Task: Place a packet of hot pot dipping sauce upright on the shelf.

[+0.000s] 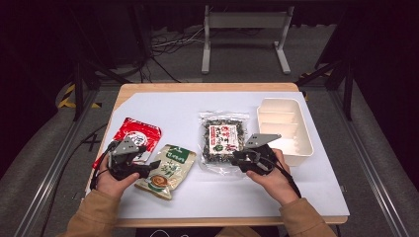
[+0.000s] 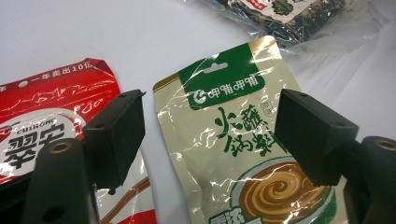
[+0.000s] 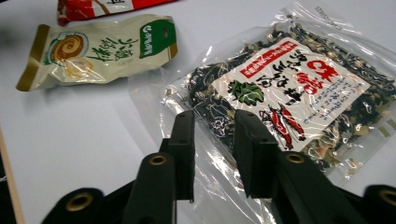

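Three flat packets lie in a row on the white table [image 1: 296,197], with a cream divided tray [image 1: 286,129] at the far right, and each of the person's hands brings a gripper to one of them. Farthest left is the red packet [image 1: 136,134], untouched, partly under the left gripper [image 1: 154,165]. That gripper's jaws stand spread wide and hold nothing; in the left gripper view they straddle the upper part of the green-and-beige packet [image 2: 233,140], which lies flat just right of the red one, with white table showing between its edge and the left jaw. The step in hand looks like the approach before a pick: judged from this, the next move calls for lowering the jaws so that one edge of the packet comes between the pads, then closing.

Further right lies the clear seaweed packet [image 1: 223,140], just left of the tray and apart from it. The right gripper [image 1: 235,157] sits at its near right edge. In the right gripper view its jaws are narrowed to a small gap over the clear border of the packet [image 3: 280,88]; whether the pads already pinch the film cannot be told, though they look just above it. A firm hold on that slippery margin would be needed before lifting toward the tray.
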Demonstrator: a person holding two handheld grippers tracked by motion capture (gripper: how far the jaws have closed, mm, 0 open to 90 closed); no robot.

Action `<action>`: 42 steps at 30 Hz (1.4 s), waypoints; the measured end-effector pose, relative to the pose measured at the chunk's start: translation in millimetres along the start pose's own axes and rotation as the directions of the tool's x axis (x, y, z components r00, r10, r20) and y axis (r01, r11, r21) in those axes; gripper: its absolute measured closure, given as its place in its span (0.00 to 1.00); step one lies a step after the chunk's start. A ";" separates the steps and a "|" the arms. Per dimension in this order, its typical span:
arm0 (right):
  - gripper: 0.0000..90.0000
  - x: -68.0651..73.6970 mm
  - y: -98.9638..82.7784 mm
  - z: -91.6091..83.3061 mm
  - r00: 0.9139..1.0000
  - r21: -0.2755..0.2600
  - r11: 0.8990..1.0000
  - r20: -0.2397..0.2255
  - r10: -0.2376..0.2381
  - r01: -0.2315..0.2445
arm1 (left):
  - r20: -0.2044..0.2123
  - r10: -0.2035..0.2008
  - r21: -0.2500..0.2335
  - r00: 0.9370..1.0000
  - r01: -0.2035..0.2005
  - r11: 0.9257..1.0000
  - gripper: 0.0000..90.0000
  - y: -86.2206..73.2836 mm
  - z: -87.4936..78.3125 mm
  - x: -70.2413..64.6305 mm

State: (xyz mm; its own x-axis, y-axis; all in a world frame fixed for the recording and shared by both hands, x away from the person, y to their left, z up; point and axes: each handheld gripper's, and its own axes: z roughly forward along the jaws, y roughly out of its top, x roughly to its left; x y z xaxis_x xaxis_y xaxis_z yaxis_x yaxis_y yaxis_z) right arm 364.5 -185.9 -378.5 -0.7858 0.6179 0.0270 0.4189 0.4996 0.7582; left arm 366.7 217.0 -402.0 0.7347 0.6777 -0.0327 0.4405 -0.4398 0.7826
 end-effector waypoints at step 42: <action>0.46 13.8 88.3 66.0 0.983 0.074 0.996 -0.176 -0.042 0.056 | -0.007 -0.008 -0.012 1.000 0.008 1.000 0.25 -7.3 -20.3 -0.8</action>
State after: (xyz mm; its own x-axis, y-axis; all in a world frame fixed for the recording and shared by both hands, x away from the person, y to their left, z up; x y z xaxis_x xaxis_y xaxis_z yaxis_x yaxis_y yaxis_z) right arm 420.7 -93.1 -354.2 -0.8706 0.4797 0.1090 0.4067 0.5771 0.7082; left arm 352.5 231.7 -395.0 0.7273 0.6855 -0.0348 0.4405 -0.4273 0.7895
